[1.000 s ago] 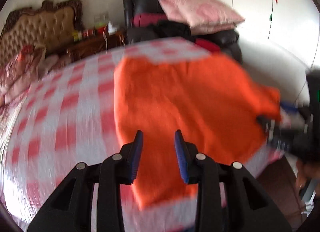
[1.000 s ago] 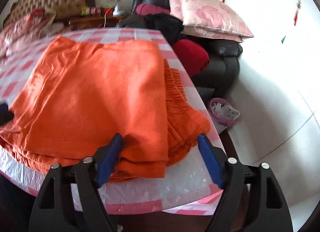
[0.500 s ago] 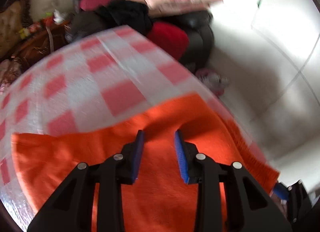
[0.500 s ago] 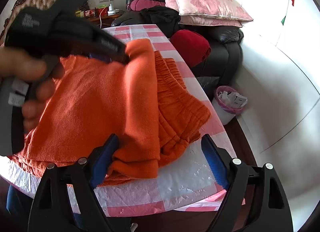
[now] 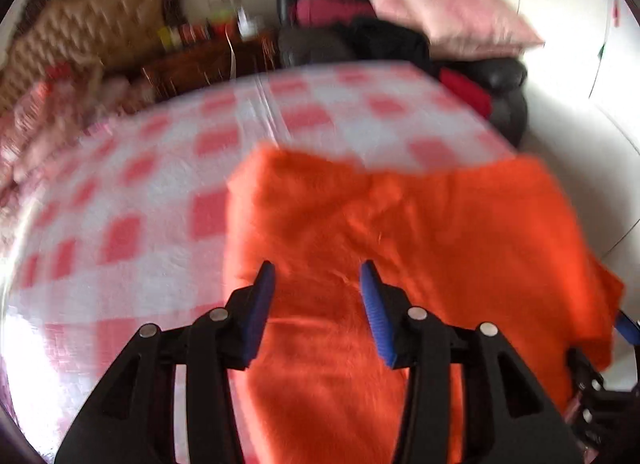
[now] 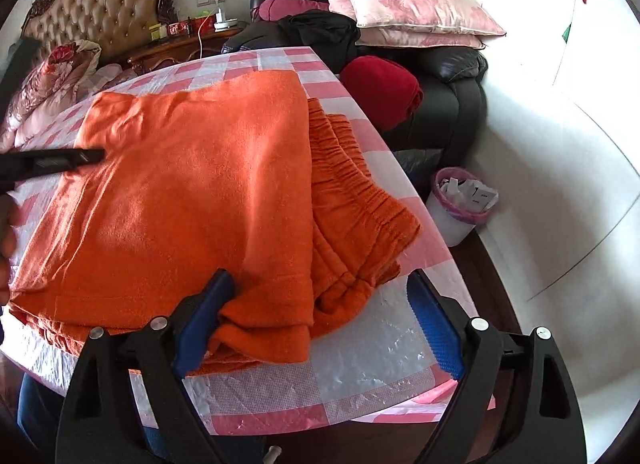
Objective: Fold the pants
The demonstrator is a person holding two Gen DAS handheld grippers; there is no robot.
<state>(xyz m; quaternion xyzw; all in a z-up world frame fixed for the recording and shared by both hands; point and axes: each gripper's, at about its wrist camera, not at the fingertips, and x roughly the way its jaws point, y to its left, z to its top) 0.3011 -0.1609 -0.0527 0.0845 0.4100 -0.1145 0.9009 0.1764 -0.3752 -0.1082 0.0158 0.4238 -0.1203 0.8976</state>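
Lying folded on the pink-and-white checked tablecloth (image 6: 280, 396), the orange pants (image 6: 192, 199) are covering most of the near end of the table, their gathered waistband sticking out toward the right edge. At the left, the left gripper (image 5: 316, 284) is hanging over the cloth with its jaws parted; they have just been opening, and nothing is pinched between the blue pads (image 5: 260, 304). Its black tip (image 6: 60, 157) is showing at the left border of the right wrist view, beside a hand (image 6: 8, 232). Further right, the right gripper (image 6: 320, 312) is standing wide open, having just spread a little more, its fingers straddling the near folded corner of the pants without squeezing it.
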